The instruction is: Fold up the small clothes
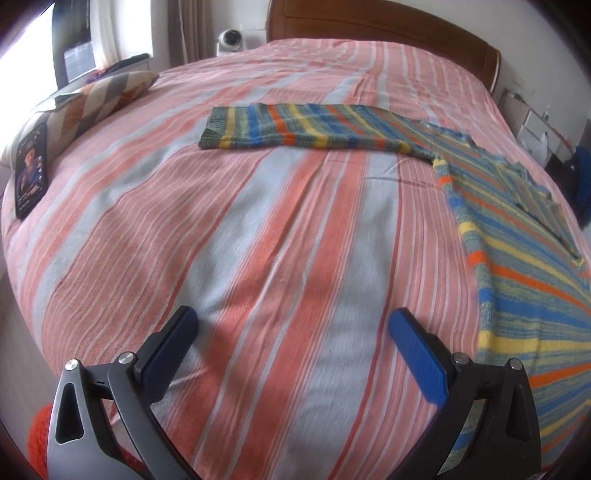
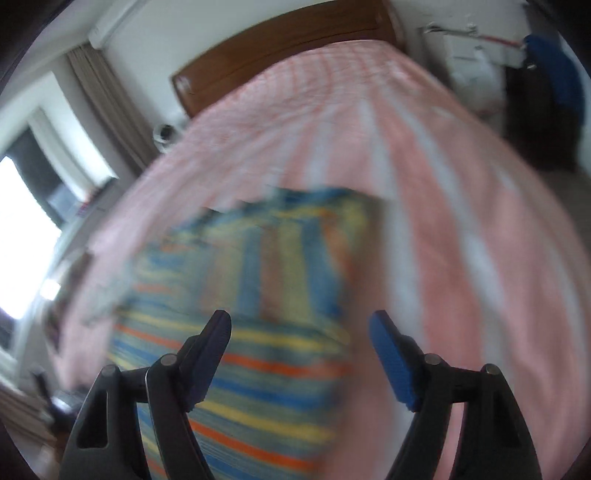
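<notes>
A striped knitted sweater [image 1: 517, 258] in green, blue, yellow and orange lies flat on the bed at the right of the left wrist view. One sleeve [image 1: 295, 129] stretches left across the bed. My left gripper [image 1: 295, 328] is open and empty above bare bedspread, left of the sweater's edge. In the blurred right wrist view the sweater [image 2: 266, 295] lies below my right gripper [image 2: 301, 328], which is open and empty above it.
The bed has a pink, orange and grey striped cover [image 1: 258, 240] and a wooden headboard [image 1: 369, 22]. A patterned pillow [image 1: 96, 99] and a phone [image 1: 31, 170] lie at the left edge. A white camera [image 1: 231, 40] stands behind the bed.
</notes>
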Motion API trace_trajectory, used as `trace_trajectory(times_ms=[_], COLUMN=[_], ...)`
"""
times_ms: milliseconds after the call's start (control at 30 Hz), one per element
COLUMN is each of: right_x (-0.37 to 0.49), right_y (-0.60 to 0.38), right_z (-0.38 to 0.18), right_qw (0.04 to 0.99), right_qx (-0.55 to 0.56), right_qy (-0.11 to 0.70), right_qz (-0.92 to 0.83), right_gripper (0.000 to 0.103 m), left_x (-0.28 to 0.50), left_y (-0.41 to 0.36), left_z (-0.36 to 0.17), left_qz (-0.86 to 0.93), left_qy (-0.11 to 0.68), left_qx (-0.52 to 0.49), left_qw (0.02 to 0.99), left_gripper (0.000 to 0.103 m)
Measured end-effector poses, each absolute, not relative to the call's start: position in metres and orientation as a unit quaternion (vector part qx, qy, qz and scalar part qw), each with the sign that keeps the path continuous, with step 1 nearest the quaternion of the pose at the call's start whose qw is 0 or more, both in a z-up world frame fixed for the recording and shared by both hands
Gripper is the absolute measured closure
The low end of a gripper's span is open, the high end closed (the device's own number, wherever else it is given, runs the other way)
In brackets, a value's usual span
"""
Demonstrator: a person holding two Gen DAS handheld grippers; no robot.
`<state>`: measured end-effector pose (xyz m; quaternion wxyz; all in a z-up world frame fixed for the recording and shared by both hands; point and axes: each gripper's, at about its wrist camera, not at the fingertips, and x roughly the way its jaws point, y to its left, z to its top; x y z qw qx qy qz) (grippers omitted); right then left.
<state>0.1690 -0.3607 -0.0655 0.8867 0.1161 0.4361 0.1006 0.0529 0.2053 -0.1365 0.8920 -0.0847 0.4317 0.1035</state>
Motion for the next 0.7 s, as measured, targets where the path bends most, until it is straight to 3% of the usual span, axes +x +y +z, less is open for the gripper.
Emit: trace_trajectory(times_ms=[367, 533, 700], right_x=[0.106, 0.116, 0.113], right_y=[-0.464, -0.464, -0.462], right_z=[-0.120, -0.129, -0.131], right_qw=[0.908, 0.907, 0.909], right_qx=[0.126, 0.147, 0.153], right_qy=[0.399, 0.394, 0.385], right_qz=[0.017, 0.036, 0.041], right_gripper=[0.024, 0.014, 0.014], left_x=[0.054, 0.054, 0.054], left_y=[0.201, 0.201, 0.201], left_z=[-0.138, -0.138, -0.138], left_qz=[0.110, 0.110, 0.110], left_qy=[0.427, 0.428, 0.427], left_qx=[-0.076, -0.077, -0.077], left_qw=[0.894, 0.894, 0.894], left_gripper=[0.000, 0.000, 0.000])
